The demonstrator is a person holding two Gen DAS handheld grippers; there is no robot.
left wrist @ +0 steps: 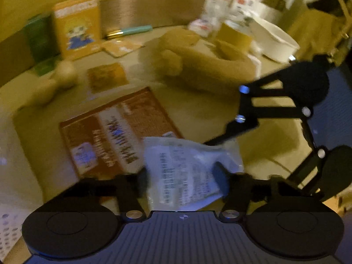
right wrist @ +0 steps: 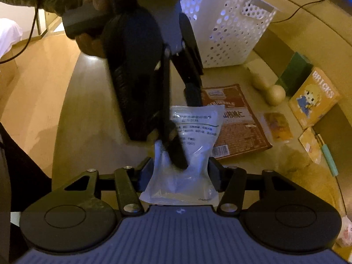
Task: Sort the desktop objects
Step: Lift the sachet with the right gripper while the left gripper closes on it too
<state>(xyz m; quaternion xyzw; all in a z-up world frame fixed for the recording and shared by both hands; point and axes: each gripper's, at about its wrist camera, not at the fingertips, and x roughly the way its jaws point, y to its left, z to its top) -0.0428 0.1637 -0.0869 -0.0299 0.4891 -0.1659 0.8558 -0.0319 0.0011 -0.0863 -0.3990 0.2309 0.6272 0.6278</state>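
Right gripper (right wrist: 179,171) at bottom centre, pads pressed on both sides of a white pouch (right wrist: 189,136). Left gripper (right wrist: 183,129) reaches down from upper centre, one finger lying across the same pouch. Brown packet (right wrist: 239,123) beneath, right of centre. White perforated basket (right wrist: 228,28) upper right.

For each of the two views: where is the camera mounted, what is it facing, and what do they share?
Left wrist: rides the left gripper, looking down its fingers at the white pouch; the right gripper shows opposite.
Right wrist: rides the right gripper, facing the same pouch and white basket; the left gripper and a hand show.
Shared: pouch, brown packet, bricks box.
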